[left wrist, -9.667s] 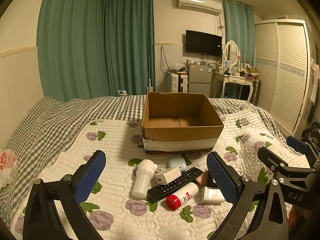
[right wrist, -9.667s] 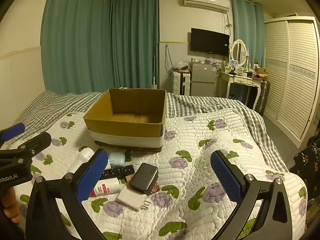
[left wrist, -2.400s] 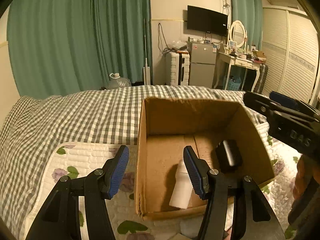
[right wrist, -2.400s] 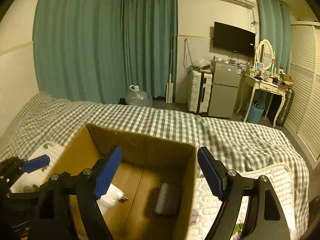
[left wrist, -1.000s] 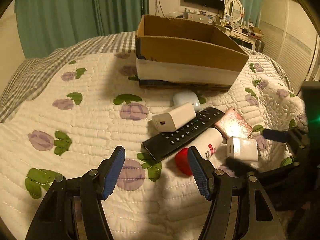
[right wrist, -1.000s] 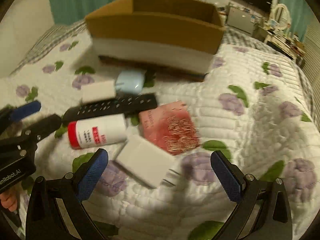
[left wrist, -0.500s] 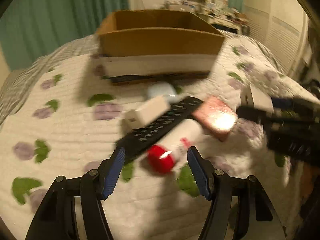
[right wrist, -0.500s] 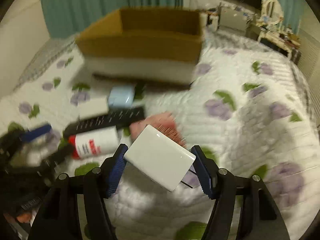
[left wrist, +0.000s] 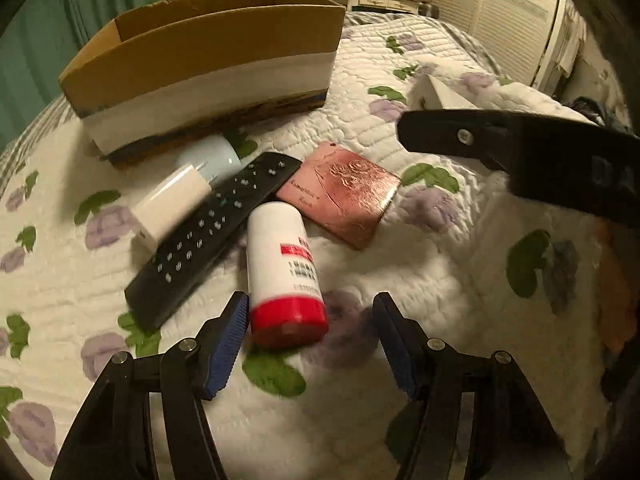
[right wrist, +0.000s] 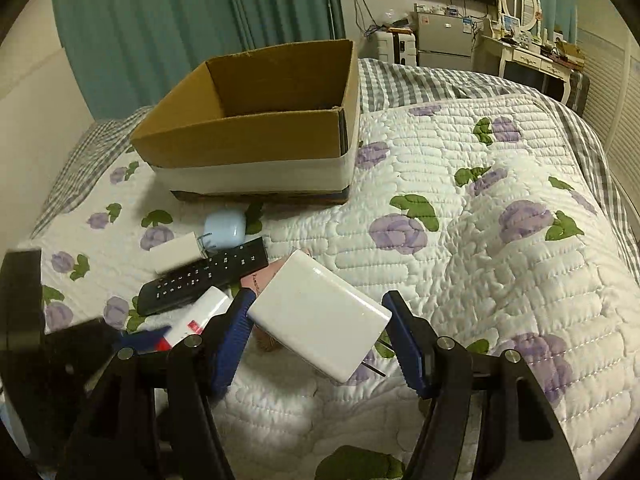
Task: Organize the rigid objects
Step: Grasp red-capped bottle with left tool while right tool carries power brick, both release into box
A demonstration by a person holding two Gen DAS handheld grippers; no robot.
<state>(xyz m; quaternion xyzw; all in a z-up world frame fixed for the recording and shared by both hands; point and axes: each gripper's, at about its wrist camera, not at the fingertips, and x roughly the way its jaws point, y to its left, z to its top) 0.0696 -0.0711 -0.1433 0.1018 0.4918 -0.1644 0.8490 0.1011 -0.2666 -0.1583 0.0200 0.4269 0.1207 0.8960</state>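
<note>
Bottle (left wrist: 282, 268) lies flat, red cap toward left gripper (left wrist: 310, 340)

Bedroom: quilted bed (right wrist: 500, 264), wardrobe (left wrist: 508, 12)

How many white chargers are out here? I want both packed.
2. One large white charger is clamped in the right gripper; a smaller white charger lies beside the remote. The box could hide more.

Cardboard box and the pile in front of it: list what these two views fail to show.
- Cardboard box floor: hidden by its own front wall in both views.
- Pink case: right wrist view, nearly all covered by the white charger.
- Bottle label: left wrist view, blurred, unreadable.
- Earbud case: left wrist view, partly behind the small adapter.
</note>
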